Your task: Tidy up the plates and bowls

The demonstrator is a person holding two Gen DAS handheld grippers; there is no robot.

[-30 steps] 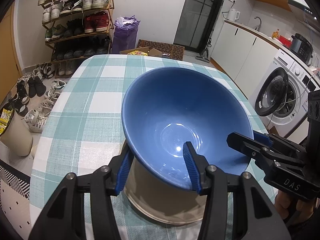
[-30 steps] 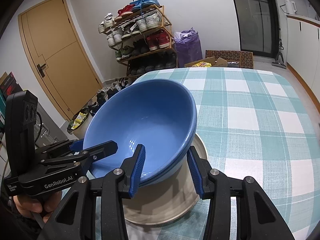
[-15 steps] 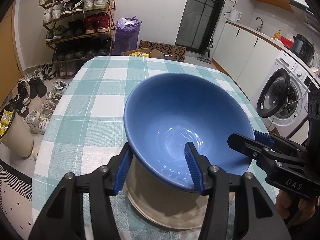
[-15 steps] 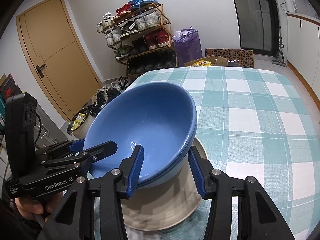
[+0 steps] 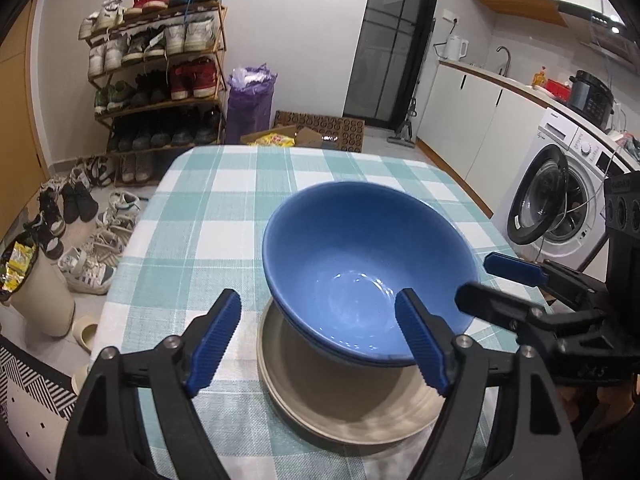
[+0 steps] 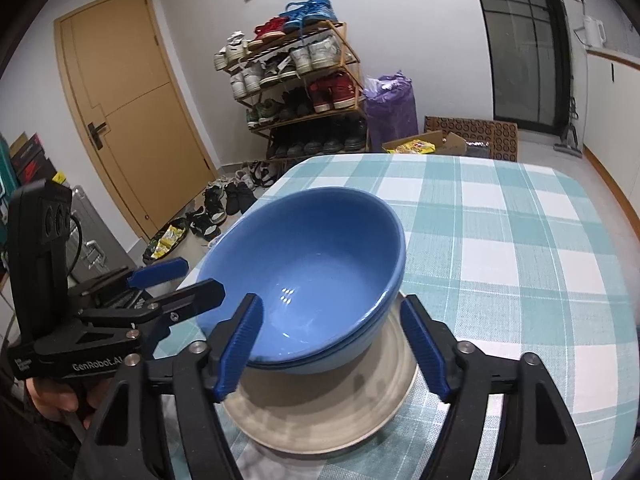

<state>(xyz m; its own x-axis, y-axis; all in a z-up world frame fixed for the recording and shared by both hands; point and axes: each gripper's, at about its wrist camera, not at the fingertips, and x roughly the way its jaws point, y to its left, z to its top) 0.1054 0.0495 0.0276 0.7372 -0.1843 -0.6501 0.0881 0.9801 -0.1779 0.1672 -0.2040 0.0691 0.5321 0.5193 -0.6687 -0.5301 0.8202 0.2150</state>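
Note:
Two stacked blue bowls (image 5: 360,272) rest on cream plates (image 5: 344,404) on the checked tablecloth; they show in the right wrist view too, bowls (image 6: 312,272) and plates (image 6: 320,416). My left gripper (image 5: 320,344) is open, its jaws wide on either side of the bowls' near rim, touching nothing. My right gripper (image 6: 334,344) is open as well, jaws spread around the bowls' near side and apart from them. Each gripper shows in the other's view, right (image 5: 504,288) and left (image 6: 176,284).
The table (image 6: 520,240) carries a teal and white checked cloth. A shoe rack (image 5: 160,80), loose shoes and a bin (image 5: 28,284) stand on the floor to the left. A washing machine (image 5: 560,204) and kitchen counter are to the right.
Both grippers opened wide and let go of the blue bowls, then drew back. The bowls now sit lower on the plates.

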